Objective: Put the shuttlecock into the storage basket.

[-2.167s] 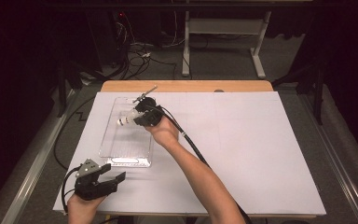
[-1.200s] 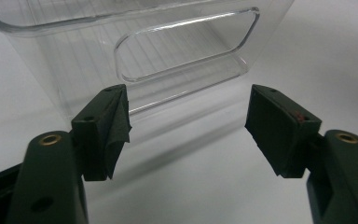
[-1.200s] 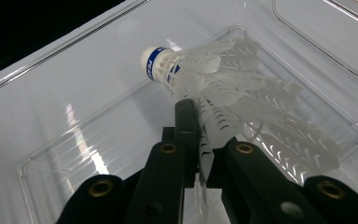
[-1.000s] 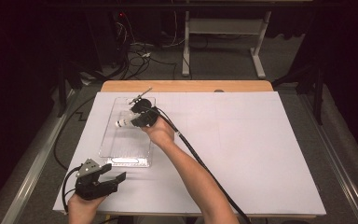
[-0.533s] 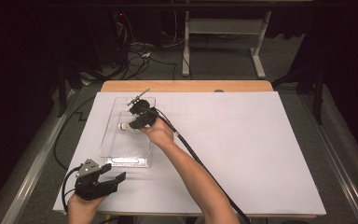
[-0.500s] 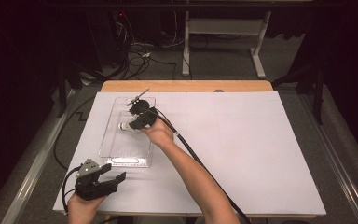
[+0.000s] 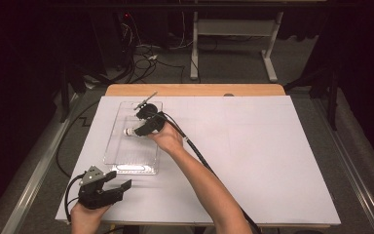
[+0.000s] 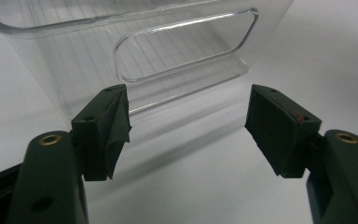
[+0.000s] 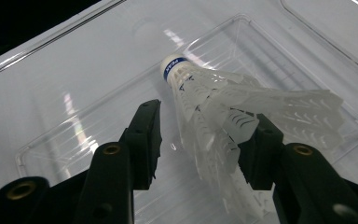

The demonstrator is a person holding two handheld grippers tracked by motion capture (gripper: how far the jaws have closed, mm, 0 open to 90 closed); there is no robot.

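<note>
A white plastic shuttlecock with a blue-banded cork lies inside a clear plastic bin, cork pointing away from the camera. My right gripper reaches into the bin around it. Its jaws have just been opening and stand apart. The skirt leans against the right-hand jaw and the left-hand jaw is clear of it. From above, the shuttlecock pokes out left of the right gripper. My left gripper rests open on the white table near the front left. In its own view the left gripper faces the bin's handle cut-out.
The bin stands on a white sheet that covers the wooden table. A thin dark tool lies at the bin's far edge. The right gripper's cable trails along the forearm. Table legs and cables stand on the dark floor behind.
The right hand has shifted slightly left and nearer within the bin since the earliest frame. The left gripper has stayed still.
</note>
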